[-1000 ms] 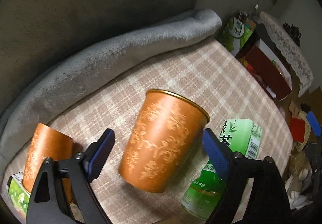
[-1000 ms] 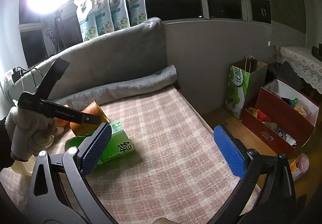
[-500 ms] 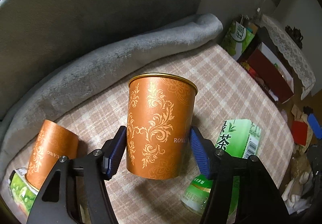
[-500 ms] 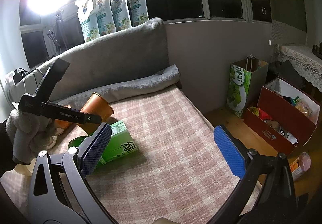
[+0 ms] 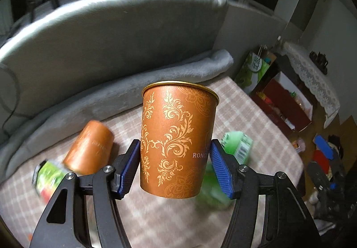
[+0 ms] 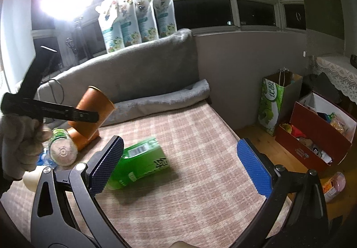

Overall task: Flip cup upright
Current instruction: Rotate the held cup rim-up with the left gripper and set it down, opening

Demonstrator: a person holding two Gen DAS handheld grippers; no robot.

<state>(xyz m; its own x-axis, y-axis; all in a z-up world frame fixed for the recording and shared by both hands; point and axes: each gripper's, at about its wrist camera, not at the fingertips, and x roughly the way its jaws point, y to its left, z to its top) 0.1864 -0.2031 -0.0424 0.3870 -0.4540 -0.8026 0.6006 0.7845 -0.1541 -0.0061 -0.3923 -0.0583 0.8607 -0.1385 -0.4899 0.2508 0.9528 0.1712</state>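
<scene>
A copper paper cup with gold scrollwork fills the middle of the left wrist view, rim up. My left gripper is shut on its lower half, a blue pad pressed on each side. In the right wrist view the same cup hangs above the checked cloth, rim tilted up and to the right, behind a black left-gripper finger. A second copper cup lies on its side below it. My right gripper stands open over the cloth, holding nothing.
A green tea carton lies on the checked cloth near the right gripper's left pad. A green bottle lies by the gloved hand. A grey rolled blanket borders the back; boxes stand on the floor at right.
The left gripper shut on the copper cup, lifted it off the cloth and brought it from leaning to nearly upright. The right gripper has hardly moved and stays open.
</scene>
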